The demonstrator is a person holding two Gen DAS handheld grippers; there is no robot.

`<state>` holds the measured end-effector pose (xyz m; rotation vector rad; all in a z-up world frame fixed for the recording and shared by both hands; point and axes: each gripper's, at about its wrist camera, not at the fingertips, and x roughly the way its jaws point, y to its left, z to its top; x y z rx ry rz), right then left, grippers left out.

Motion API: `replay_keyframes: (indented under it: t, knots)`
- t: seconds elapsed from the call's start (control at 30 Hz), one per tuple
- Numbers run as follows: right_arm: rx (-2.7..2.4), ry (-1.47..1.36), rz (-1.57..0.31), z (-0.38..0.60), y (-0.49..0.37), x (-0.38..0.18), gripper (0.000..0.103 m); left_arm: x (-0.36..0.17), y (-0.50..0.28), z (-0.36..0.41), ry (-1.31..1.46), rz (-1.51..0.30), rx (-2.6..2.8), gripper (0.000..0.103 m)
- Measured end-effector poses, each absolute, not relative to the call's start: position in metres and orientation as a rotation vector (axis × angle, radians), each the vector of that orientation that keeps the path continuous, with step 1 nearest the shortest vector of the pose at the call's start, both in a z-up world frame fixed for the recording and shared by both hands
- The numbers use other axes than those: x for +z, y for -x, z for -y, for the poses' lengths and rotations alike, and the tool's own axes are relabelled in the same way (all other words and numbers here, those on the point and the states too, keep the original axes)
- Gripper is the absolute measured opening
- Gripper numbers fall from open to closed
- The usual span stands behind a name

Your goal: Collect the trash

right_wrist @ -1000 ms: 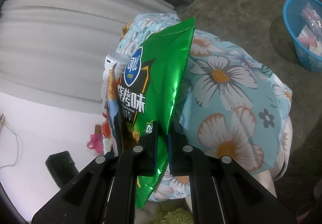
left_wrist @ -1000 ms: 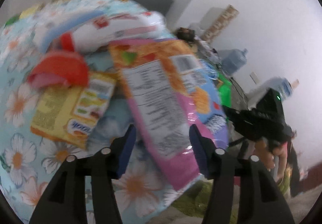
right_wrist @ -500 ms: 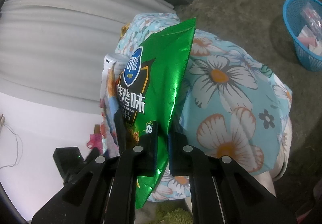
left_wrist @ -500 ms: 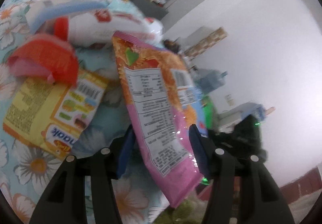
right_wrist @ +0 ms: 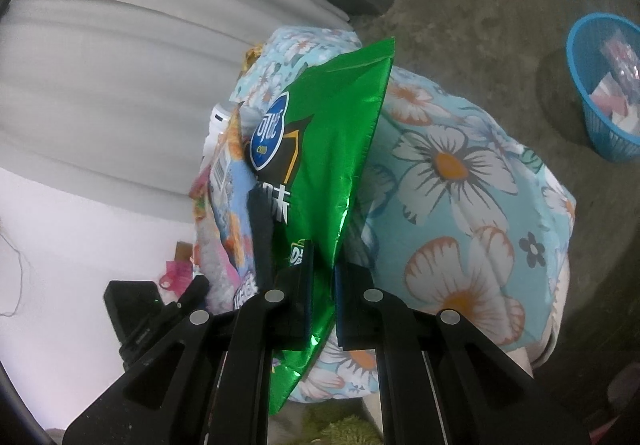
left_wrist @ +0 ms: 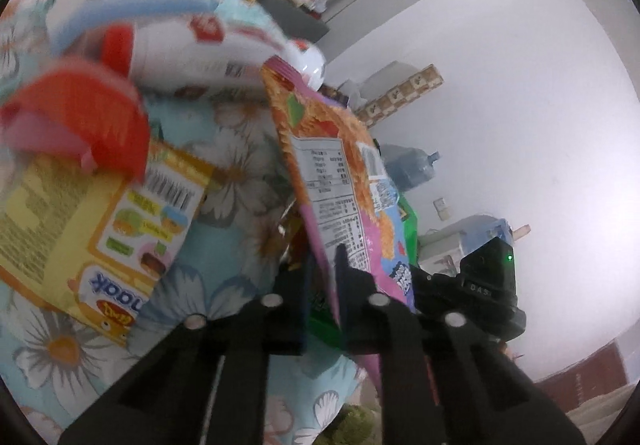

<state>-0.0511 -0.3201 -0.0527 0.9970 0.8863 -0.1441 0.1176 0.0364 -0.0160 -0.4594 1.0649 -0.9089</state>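
Blue basket (right_wrist: 606,85) on the floor holds wrappers; right tongs (right_wrist: 323,285) pinch the green bag (right_wrist: 332,149), left tongs (left_wrist: 322,285) pinch the pink packet (left_wrist: 336,181).

The right gripper (right_wrist: 323,285) pinches a green chip bag (right_wrist: 324,173) between its fingers, the bag standing up over a floral cloth (right_wrist: 452,185) with white and orange flowers. Left of it, touching it, is a pink and orange packet (right_wrist: 228,213), with the black left gripper (right_wrist: 160,309) below. A blue basket (right_wrist: 600,101) holding wrappers sits on the grey floor (right_wrist: 480,5), well apart.
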Motion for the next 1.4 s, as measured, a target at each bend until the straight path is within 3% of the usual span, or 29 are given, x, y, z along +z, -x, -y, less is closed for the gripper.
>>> replay_keyframes:
  t: [0.37,0.6,0.87,1.0,1.33,1.4]
  knots:
    - [-0.137,-0.961,-0.886,0.316,0.046,-0.041,0.007,0.028,-0.079,-0.019,0.134,-0.901,-0.975,0.005]
    - [-0.135,-0.917,-0.887,0.309,0.044,-0.028,0.007,0.028,-0.081,-0.005,0.163,-0.910,-1.021,0.005]
    - [-0.153,-0.880,-0.892,0.302,0.042,-0.023,0.007,0.010,-0.092,-0.003,0.289,-1.011,-1.051,0.021]
    - [-0.166,-0.847,-0.898,0.298,0.037,-0.020,0.007,0.003,-0.093,0.000,0.319,-1.030,-1.062,0.022]
    - [-0.182,-0.795,-0.909,0.292,0.033,-0.017,0.007,0.002,-0.088,0.018,0.272,-1.013,-1.060,0.022]
    - [-0.183,-0.799,-0.905,0.292,0.034,-0.016,0.006,0.001,-0.088,0.020,0.259,-1.009,-1.057,0.012]
